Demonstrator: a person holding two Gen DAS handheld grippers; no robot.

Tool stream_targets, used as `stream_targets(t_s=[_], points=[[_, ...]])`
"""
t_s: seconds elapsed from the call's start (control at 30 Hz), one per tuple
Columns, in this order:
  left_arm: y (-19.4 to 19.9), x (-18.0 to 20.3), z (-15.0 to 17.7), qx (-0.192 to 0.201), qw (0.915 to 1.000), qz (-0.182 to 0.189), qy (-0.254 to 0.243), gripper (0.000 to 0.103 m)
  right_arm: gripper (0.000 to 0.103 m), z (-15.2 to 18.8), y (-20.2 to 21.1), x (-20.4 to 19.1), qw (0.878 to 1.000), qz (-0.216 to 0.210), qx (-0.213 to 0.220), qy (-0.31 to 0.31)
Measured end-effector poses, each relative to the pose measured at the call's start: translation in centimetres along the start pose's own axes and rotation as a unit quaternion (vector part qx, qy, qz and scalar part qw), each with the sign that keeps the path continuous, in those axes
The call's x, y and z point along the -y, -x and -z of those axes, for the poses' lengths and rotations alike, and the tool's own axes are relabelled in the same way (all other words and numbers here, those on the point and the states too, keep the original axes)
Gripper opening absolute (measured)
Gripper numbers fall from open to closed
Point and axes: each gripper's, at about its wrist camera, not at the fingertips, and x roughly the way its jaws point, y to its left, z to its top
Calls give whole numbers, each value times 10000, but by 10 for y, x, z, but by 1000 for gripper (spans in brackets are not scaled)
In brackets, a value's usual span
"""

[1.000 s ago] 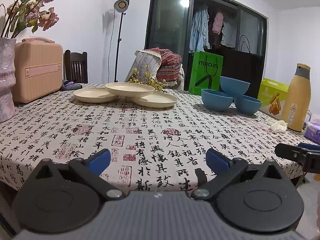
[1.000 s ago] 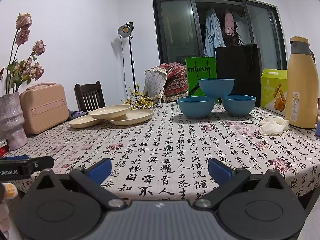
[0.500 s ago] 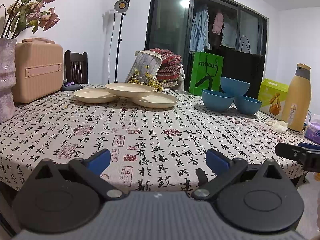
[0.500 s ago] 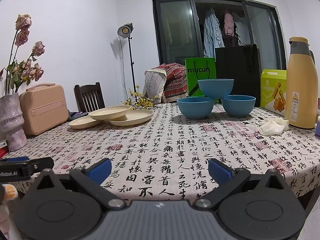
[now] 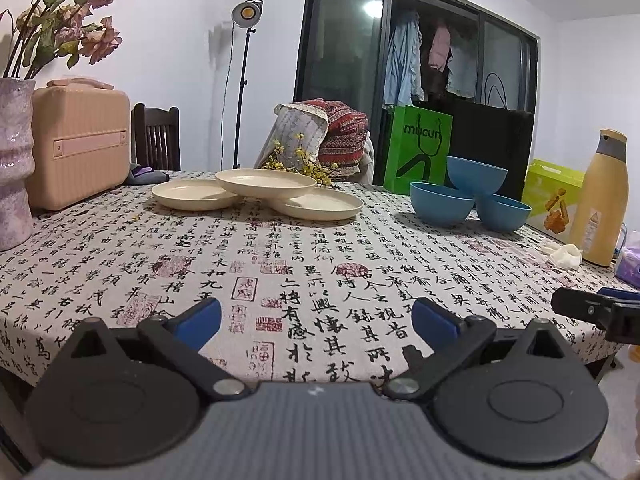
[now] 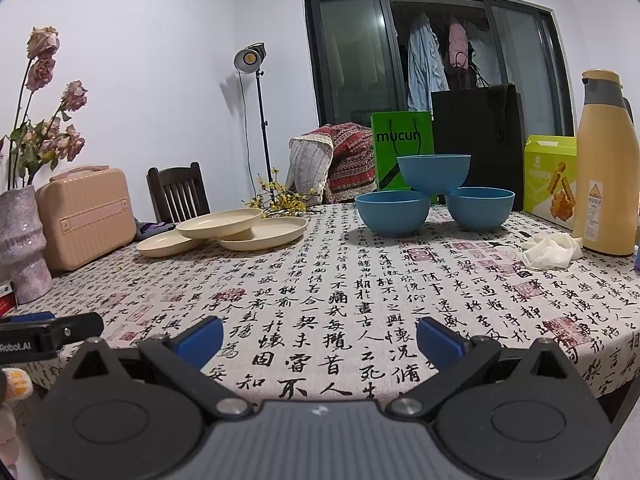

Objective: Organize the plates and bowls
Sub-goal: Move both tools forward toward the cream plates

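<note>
- Both your tongs are spread wide and empty: left gripper [image 5: 316, 320] and right gripper [image 6: 320, 336] hang at the near table edge, well short of everything.
- The three cream plates [image 5: 256, 192] sit far-left, the top one bridging the other two. The blue bowls [image 6: 434, 200] are far-right, one perched on two.
- I'd start with the perched pieces. Pinch the rim and lift straight up so the lower ones don't skid on the tablecloth [image 6: 360, 288].

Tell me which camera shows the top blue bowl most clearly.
The right wrist view: the top blue bowl appears head-on, plainly perched on the rims of the two lower bowls. In the left wrist view the same bowl sits off to the right, smaller and seen obliquely.
</note>
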Motion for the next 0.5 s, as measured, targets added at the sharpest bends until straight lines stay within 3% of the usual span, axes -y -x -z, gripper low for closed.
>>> stream_targets(t_s=[0.5], points=[[-17,-10,-15,146,9999,-79,15,103,103,-11,-37,-11,9998,-91,-127,154]])
